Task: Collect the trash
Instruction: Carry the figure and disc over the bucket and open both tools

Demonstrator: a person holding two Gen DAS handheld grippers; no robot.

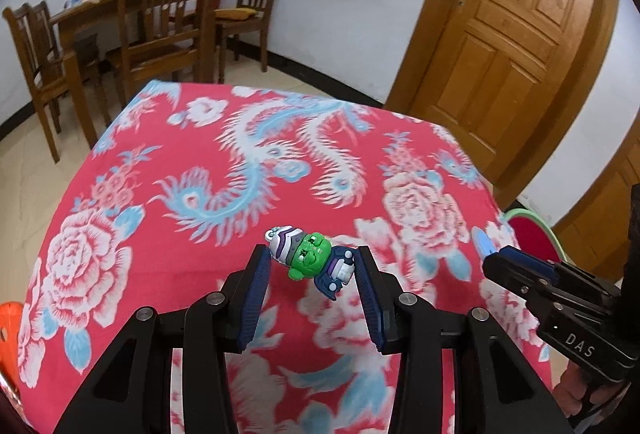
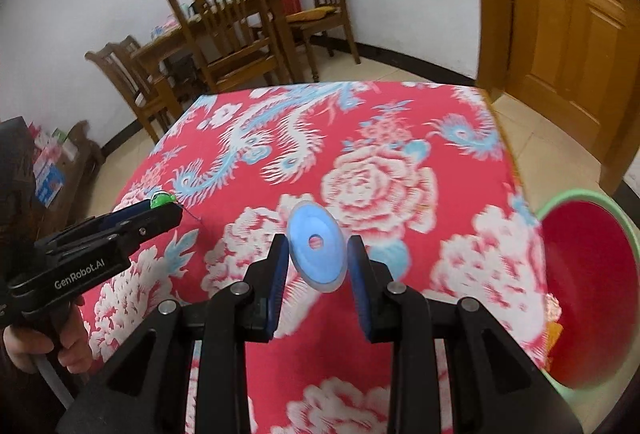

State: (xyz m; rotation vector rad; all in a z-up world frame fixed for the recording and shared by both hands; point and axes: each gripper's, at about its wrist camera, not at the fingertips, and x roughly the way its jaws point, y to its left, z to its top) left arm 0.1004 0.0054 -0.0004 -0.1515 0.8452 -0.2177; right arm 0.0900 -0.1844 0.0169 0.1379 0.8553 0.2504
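Black linkages of the left gripper (image 1: pixel 310 266) fill the near edge, its 2 blue pads clamped on a green-headed toy figure (image 1: pixel 310 259) held above the red flowered tablecloth (image 1: pixel 168 162). Right gripper (image 2: pixel 318 254) pinches a blue disc (image 2: pixel 316 246) with a centre hole; motion blur softens the disc's rim. Beside the table's right edge stands a green-rimmed red bin (image 2: pixel 592 274), partly cut off; something orange inside is too hidden to identify.
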